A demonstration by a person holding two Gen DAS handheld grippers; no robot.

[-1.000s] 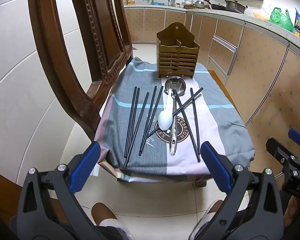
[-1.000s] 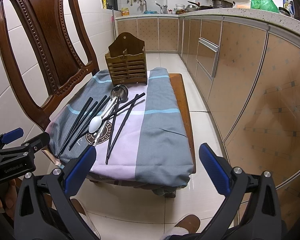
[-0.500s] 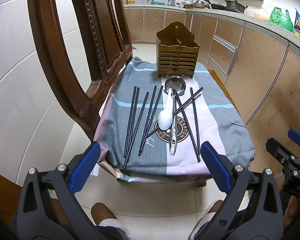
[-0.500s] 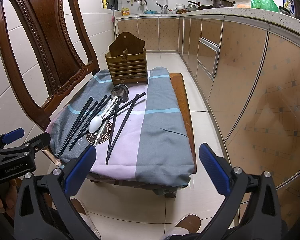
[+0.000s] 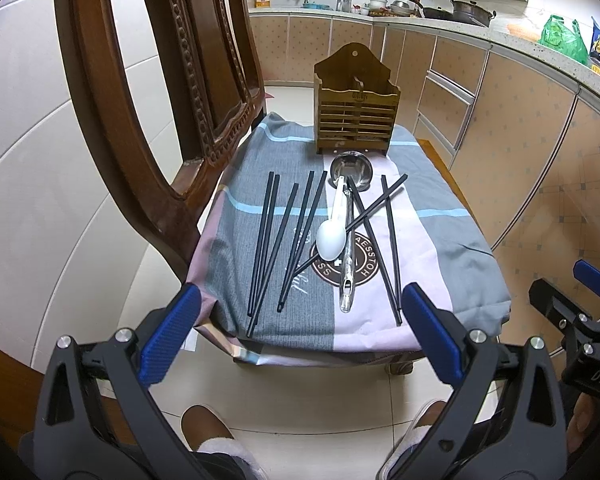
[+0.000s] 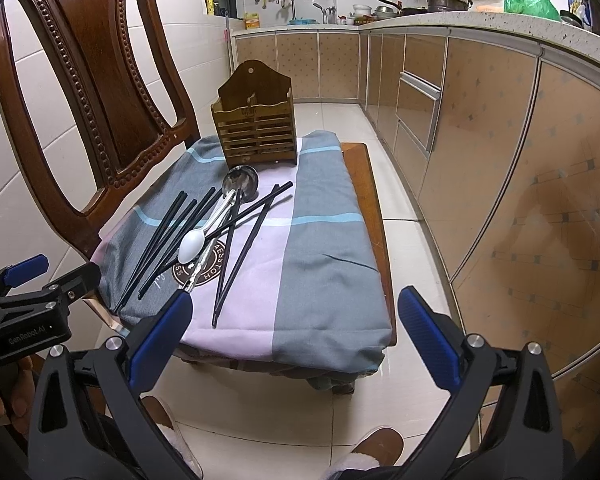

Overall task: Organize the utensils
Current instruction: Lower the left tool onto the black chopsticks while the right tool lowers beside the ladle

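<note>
A wooden slatted utensil holder [image 5: 356, 110] [image 6: 255, 128] stands upright at the far end of a cloth-covered low table [image 5: 452, 248] [image 6: 324, 256]. In front of it lie several black chopsticks [image 5: 269, 240] [image 6: 162, 240], a steel ladle [image 5: 350, 168] [image 6: 241, 181] and a white spoon [image 5: 332, 234] [image 6: 192, 244], partly crossing one another. My left gripper [image 5: 298, 330] is open, held short of the table's near edge. My right gripper [image 6: 292, 328] is open too, near the front edge, nothing between its fingers. Each gripper shows at the side of the other's view.
A carved wooden chair [image 5: 148, 92] [image 6: 88, 92] stands against the table's left side. Kitchen cabinets [image 5: 540, 152] [image 6: 500, 160] run along the right, with tiled floor [image 6: 416, 248] between. The person's slippered feet [image 5: 216, 440] [image 6: 364, 456] are below the grippers.
</note>
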